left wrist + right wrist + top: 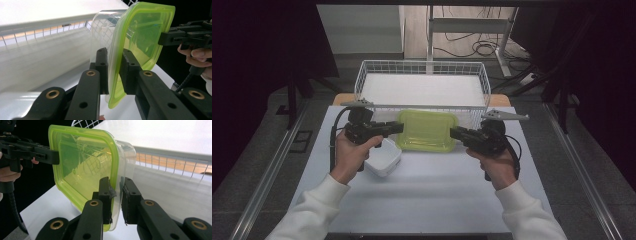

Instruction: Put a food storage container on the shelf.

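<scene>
A clear plastic box with a lime-green lid point(427, 130) sits lid-up in front of the wire basket, held from both ends. My left gripper point(398, 127) is shut on its left rim. In the left gripper view the left gripper point(114, 53) pinches the green lid edge point(140, 32) and the clear wall. My right gripper point(455, 133) is shut on the opposite rim. The right gripper view shows the right gripper point(116, 181) clamped over the lid point(80, 162) and clear wall. Whether the box rests on the table, I cannot tell.
A small white tub point(385, 161) lies on the table point(427, 200) under my left hand. A white wire basket point(422, 63) with a white liner stands just behind the box. Dark floor and rails flank the table.
</scene>
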Tool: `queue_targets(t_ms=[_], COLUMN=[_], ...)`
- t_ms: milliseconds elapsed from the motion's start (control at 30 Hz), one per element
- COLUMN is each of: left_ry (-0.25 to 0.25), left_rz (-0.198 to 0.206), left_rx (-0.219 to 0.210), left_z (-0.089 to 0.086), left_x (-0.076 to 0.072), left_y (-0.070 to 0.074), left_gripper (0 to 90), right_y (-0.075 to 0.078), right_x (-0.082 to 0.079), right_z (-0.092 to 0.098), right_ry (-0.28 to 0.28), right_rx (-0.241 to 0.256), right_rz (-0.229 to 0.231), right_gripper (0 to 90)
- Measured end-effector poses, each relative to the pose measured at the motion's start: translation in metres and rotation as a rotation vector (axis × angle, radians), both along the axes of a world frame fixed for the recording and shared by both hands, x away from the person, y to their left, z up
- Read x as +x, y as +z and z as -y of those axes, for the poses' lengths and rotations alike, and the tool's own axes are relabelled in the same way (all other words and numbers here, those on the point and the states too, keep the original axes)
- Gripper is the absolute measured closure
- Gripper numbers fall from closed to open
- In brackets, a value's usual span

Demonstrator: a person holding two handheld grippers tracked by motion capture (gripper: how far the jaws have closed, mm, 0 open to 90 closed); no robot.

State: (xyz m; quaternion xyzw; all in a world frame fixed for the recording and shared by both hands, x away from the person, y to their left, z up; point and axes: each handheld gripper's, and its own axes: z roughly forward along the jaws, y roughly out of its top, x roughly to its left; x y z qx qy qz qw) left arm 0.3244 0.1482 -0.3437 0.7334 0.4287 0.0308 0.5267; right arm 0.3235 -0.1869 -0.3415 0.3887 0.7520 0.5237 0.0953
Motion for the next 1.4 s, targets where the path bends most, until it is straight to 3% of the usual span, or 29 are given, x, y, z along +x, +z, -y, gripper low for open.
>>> queue_targets(t_ms=[233, 533, 867, 1400], left_ry=[-0.002, -0.001, -0.002, 0.016], left_rz=[-0.001, -0.023, -0.038, -0.056], left_rx=[0.001, -0.037, -0.068, -0.074], left_z=[-0.001, -0.002, -0.004, -0.012], left_x=[0.018, 0.037, 0.053, 0.09], left_y=[0.005, 0.008, 0.015, 0.036], left_gripper=[78.1, 78.1, 78.1, 78.6], right_y=[0.006, 0.016, 0.028, 0.052], right_x=[0.019, 0.04, 0.053, 0.093], right_z=[0.0, 0.001, 0.001, -0.008], right_ry=[0.005, 0.018, 0.022, 0.018], right_rx=[0.007, 0.003, 0.006, 0.01], right_rz=[0.003, 0.019, 0.027, -0.008], right_gripper=[79.0, 79.0, 79.0, 79.2])
